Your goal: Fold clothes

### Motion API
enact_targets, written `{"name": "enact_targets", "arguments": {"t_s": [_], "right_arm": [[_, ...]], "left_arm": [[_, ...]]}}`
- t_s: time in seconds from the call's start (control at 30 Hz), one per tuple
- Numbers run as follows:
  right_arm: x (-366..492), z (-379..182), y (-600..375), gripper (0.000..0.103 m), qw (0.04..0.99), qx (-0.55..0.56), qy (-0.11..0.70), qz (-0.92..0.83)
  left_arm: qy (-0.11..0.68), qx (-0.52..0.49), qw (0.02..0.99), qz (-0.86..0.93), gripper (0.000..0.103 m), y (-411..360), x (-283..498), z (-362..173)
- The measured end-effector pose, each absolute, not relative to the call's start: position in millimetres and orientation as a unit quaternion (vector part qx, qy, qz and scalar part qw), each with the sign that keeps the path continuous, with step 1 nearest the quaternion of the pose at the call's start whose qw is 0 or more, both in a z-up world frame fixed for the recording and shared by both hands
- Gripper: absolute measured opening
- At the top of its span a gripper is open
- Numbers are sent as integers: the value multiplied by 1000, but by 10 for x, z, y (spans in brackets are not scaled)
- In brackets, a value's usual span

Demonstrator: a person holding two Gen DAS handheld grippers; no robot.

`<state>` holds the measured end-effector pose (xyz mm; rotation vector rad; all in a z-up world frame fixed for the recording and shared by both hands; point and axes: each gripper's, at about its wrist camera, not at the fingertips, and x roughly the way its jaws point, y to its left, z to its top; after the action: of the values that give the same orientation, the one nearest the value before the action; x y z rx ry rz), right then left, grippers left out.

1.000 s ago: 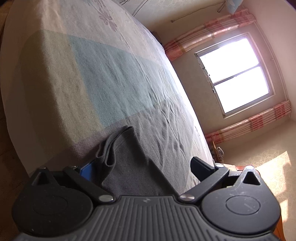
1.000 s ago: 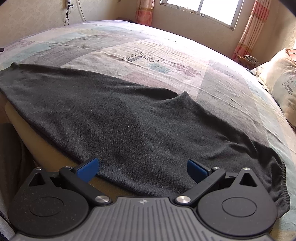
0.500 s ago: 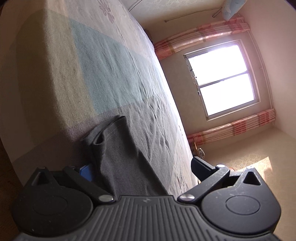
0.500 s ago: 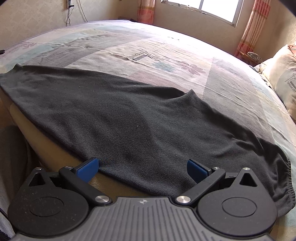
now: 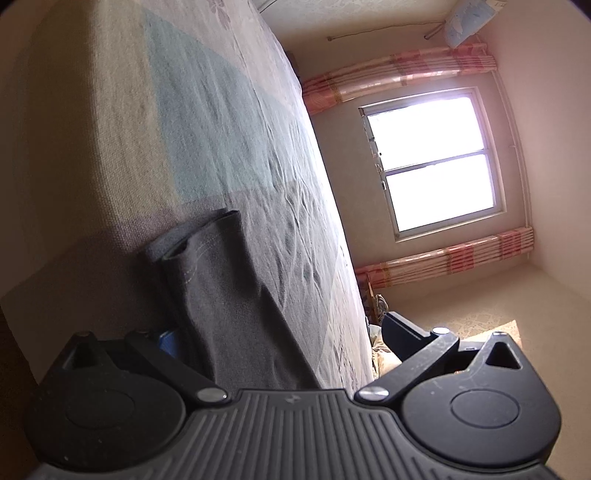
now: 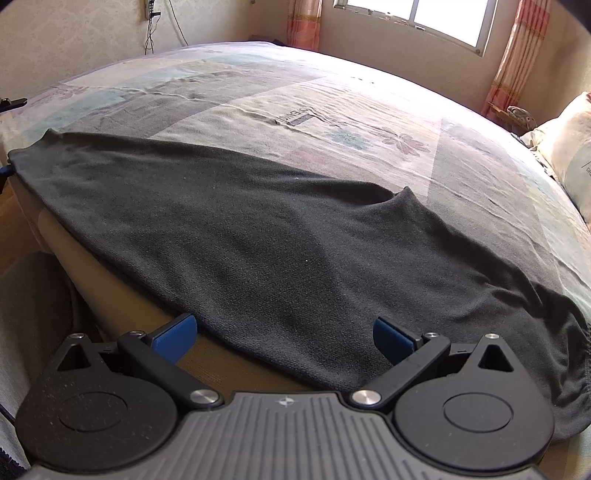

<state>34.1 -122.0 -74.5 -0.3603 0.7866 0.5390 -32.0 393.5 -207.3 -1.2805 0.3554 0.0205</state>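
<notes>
Where garment drapes, left claw fingertip hidden

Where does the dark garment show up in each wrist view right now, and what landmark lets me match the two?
Left wrist: dark garment lower centre, running up from between the fingers, its hemmed end on the bedspread.
Right wrist: it spreads across the middle, overhanging the bed's near edge.
Shared landmark: the window with pink striped curtains.

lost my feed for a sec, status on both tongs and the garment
Left tongs open, straddling the dark garment at its hemmed end. Right tongs open at the near edge, not gripping. Garment flat on the bed, partly overhanging. Nothing in the way.
</notes>
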Motion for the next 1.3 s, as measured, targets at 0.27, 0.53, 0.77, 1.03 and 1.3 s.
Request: {"name": "enact_targets", "arguments": {"t_s": [0.27,0.53,0.77,1.03,1.3], "right_arm": [[312,-704,-1233,103,876,-165,373,257],[339,-762,-1240,103,874,-158,386,251],[348,-785,-1255,103,874,-150,392,245],[340,-779,-1250,103,874,-148,391,248],[488,-641,-1273,103,860,-68,408,297]], "left_arm": [[211,-524,825,25,99,3868,-86,-1923],[224,-476,848,70,24,3881,-220,-1928],[237,-478,842,75,26,3940,-198,-1901],[245,-448,856,86,15,3864,-163,-1869],[277,-376,875,129,10,3689,-73,-1656]]}}
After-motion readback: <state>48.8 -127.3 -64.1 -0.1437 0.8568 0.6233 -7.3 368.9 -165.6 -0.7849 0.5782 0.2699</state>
